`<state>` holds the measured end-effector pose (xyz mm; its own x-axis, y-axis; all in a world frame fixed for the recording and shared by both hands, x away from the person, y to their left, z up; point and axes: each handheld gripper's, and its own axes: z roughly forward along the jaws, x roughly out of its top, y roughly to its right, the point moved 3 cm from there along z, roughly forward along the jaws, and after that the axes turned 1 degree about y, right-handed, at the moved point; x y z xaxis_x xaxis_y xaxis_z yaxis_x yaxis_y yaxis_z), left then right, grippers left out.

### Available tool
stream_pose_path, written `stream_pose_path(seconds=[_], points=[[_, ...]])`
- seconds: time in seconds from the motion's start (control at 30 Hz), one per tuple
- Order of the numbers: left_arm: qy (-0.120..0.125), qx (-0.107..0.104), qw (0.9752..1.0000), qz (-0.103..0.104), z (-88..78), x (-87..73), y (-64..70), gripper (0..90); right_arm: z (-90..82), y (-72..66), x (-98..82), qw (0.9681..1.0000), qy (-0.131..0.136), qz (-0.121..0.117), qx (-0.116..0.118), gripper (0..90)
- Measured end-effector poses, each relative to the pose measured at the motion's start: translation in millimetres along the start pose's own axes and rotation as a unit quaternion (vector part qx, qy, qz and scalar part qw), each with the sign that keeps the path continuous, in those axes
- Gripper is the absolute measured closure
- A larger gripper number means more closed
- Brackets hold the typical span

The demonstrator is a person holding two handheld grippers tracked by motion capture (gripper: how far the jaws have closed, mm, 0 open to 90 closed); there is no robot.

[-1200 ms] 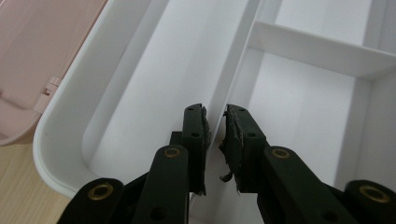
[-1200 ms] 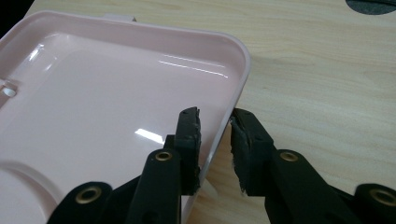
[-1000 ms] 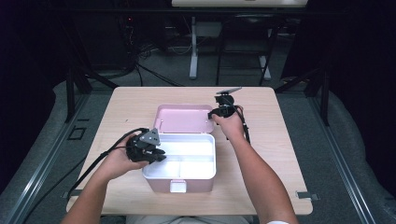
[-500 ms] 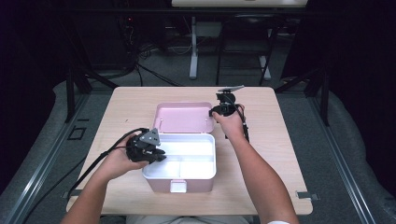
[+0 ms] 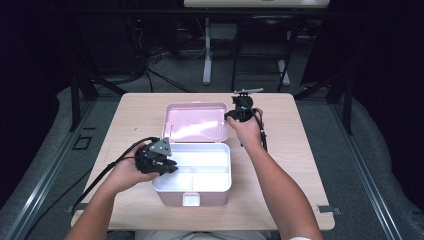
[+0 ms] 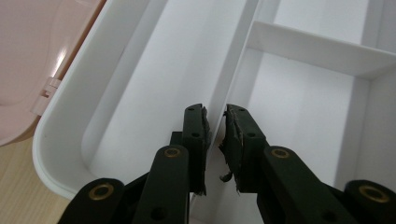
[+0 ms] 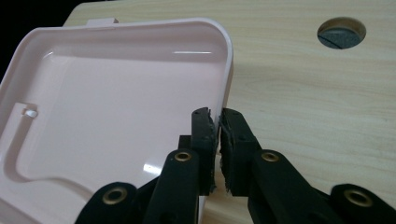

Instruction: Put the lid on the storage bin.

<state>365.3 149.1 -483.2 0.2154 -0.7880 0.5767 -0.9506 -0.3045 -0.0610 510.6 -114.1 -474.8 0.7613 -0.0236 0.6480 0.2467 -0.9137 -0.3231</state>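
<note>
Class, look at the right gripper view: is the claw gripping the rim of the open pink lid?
Yes: the right claw has its two black jaws closed on the edge of the pink lid, one on each side.

No legible text, label, brand, number or sign found in any view. The pink lid [image 7: 116,116], the white box [image 5: 200,172] and the table [image 5: 295,150] carry bare, unmarked surfaces. Both grippers' black parts bear no readable marking.

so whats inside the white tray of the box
Only white dividers and bare compartments show in the tray; the left gripper clamps one divider wall. Its fingers cover the floor beneath.
</note>
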Motion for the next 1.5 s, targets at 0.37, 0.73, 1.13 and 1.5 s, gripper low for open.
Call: stream_pose_path(seconds=[0.37,0.73,1.13,1.5], points=[[0.000,-0.001,0.9999,-0.016,0.2,0.1,-3.3,73.4,-16.4,-8.4,4.9,0.9993,0.031,-0.019,0.002,86.1],[0.014,-0.005,0.9994,-0.031,-11.5,-0.3,-7.9,66.1,-15.9,-8.5,5.3,0.9992,0.034,-0.020,0.004,86.3],[0.024,0.035,0.9973,-0.059,-29.8,4.5,-29.9,64.0,-18.0,-9.6,5.1,0.9990,0.039,-0.022,0.006,86.5],[0.037,0.081,0.9892,-0.117,-35.3,2.1,-59.7,65.0,-24.4,-11.2,4.4,0.9985,0.049,-0.022,0.011,86.7]])
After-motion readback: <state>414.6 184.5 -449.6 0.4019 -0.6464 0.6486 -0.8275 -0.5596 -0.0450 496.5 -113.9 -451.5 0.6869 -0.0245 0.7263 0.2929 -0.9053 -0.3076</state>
